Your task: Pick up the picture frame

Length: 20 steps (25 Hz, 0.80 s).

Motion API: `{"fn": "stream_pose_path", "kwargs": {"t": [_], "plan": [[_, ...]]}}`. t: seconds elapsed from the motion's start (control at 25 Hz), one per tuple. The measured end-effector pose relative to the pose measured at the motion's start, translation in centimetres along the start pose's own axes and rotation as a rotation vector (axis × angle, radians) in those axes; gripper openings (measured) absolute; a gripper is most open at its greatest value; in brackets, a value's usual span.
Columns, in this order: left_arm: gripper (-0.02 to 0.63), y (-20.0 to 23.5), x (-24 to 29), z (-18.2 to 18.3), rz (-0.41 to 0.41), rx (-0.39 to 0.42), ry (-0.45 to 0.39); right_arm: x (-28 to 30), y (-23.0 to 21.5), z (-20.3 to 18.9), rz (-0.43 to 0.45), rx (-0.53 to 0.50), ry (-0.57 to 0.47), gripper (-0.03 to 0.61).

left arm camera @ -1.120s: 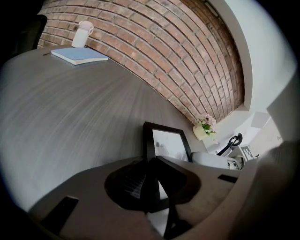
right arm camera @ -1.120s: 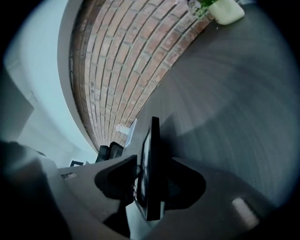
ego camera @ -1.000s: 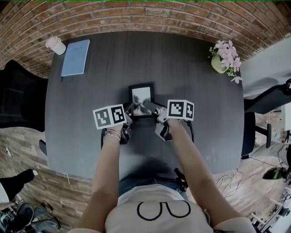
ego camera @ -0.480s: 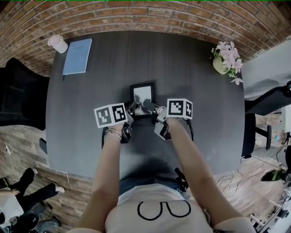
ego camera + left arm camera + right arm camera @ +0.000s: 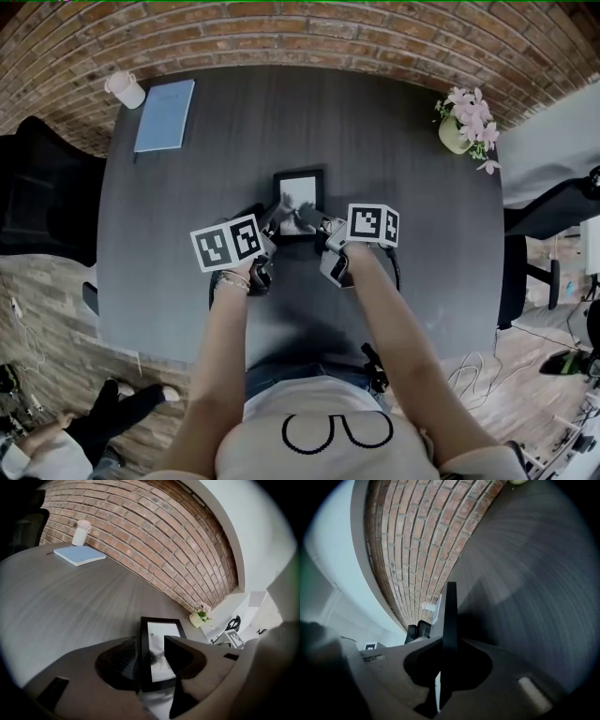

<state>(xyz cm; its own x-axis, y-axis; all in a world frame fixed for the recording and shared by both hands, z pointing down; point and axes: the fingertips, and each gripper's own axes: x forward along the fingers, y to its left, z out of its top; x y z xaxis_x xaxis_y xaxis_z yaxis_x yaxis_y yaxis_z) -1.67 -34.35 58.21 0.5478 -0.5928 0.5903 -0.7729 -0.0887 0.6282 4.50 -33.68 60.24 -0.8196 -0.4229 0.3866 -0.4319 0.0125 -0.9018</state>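
A black picture frame (image 5: 298, 192) with a pale picture lies mid-table, its near end raised. My right gripper (image 5: 315, 223) is shut on the frame's near right edge. In the right gripper view the frame (image 5: 450, 613) stands edge-on, pinched between the jaws of that gripper (image 5: 449, 644). My left gripper (image 5: 271, 223) is at the near left corner. Its jaws have just been opening and now stand wide. The frame's left border (image 5: 144, 658) sits between them in the left gripper (image 5: 151, 641) view, and the pads do not press on it.
On the dark grey table (image 5: 394, 159), a blue notebook (image 5: 165, 115) and a white mug (image 5: 124, 89) lie at the far left corner. A flower pot (image 5: 464, 120) stands at the far right. A black chair (image 5: 37, 197) is left of the table, and brick floor lies beyond it.
The left gripper has opened and risen a little off the frame's corner. The right gripper stays at the frame. A person at the lower left has moved.
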Motion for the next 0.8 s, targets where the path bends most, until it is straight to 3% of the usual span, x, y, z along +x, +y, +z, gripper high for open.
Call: {"fn": "stream_pose_path", "kwargs": {"t": [0.36,0.8], "plan": [[0.178,-2.0,-3.7,1.1,-0.016,0.077,-0.066,-2.4,3.1,-0.4,0.017,-0.066,-0.051,0.014],[0.178,-5.1,-10.8,3.2,-0.004,0.247,-0.231,-6.6,9.6,-2.0,0.06,-0.223,-0.153,0.014]]}}
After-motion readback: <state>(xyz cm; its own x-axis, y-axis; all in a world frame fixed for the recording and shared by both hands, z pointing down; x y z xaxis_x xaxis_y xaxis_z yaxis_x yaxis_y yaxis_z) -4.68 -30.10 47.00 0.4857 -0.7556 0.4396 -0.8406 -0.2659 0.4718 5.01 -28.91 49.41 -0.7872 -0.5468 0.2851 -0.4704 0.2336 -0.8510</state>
